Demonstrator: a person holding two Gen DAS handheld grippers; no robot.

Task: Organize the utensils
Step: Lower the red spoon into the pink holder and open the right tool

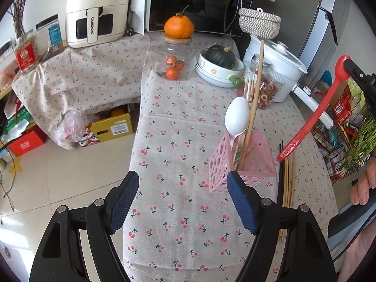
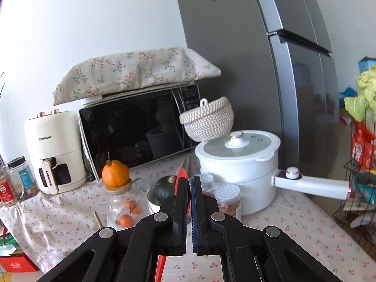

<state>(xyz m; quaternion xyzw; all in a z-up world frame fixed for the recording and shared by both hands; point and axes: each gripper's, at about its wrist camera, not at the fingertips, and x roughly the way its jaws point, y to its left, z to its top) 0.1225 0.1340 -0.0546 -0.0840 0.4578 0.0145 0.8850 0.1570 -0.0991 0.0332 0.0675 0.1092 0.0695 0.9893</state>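
Note:
A pink perforated utensil basket (image 1: 244, 164) stands on the cherry-print tablecloth (image 1: 178, 145), holding a white spoon (image 1: 236, 115) and long wooden chopsticks (image 1: 255, 94). My left gripper (image 1: 182, 188) hovers just in front of the basket, its jaws wide apart with nothing between them. More chopsticks (image 1: 287, 178), dark and wooden, lie on the cloth to the right of the basket. My right gripper (image 2: 189, 183) is shut on a red spoon (image 2: 182, 172); in the left wrist view that red spoon (image 1: 312, 115) hangs tilted in the air, right of the basket, bowl end up.
A glass jar of tangerines (image 1: 174, 61) topped by an orange, a bowl with a dark squash (image 1: 219, 57), a jar of dried snacks (image 1: 266, 87) and a white electric pot (image 1: 279, 63) crowd the table's far end. A microwave (image 2: 138, 131), air fryer (image 1: 96, 11) and wire rack (image 1: 347, 127) stand around.

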